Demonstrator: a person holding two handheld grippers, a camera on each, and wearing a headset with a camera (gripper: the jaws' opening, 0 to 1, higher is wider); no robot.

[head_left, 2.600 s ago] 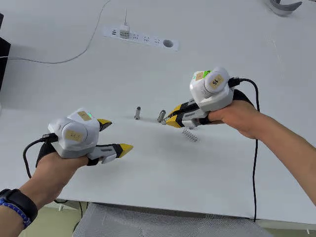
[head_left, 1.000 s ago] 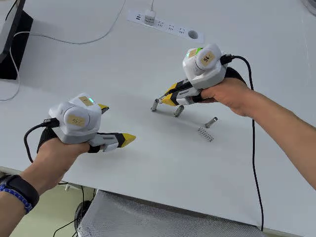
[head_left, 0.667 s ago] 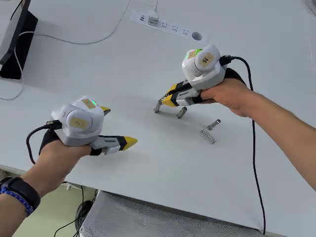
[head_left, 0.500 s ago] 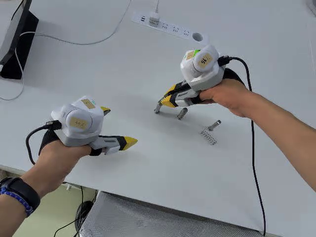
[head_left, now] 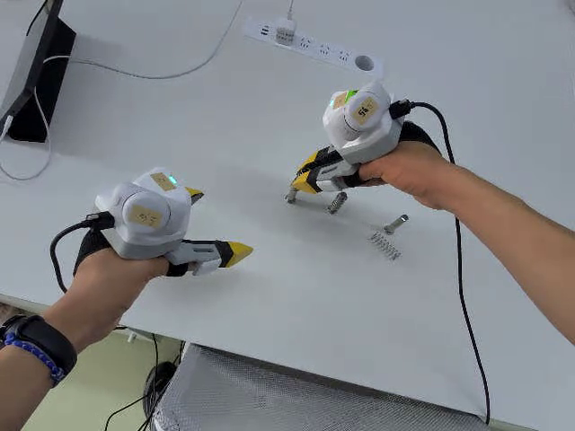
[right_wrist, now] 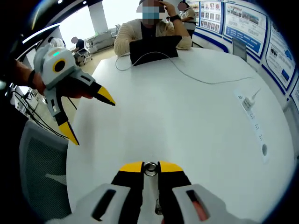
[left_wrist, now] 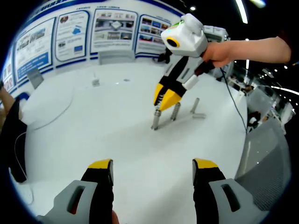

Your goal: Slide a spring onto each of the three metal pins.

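We see the right gripper [head_left: 297, 184] clamped on a spring [right_wrist: 150, 169], tips just above an upright metal pin [left_wrist: 154, 122]. The left gripper [left_wrist: 153, 163] hangs well apart, jaws spread wide.

A wide white counter [head_left: 296, 314] is seen with a white power strip [head_left: 313, 47] laid at its far side and a black screen [head_left: 40, 85] stood at its left edge, a grey mesh chair [head_left: 269, 395] is pushed in below it, and blue-and-white posters [left_wrist: 112, 29] are hung on the far wall under bright ceiling lights [left_wrist: 242, 9].
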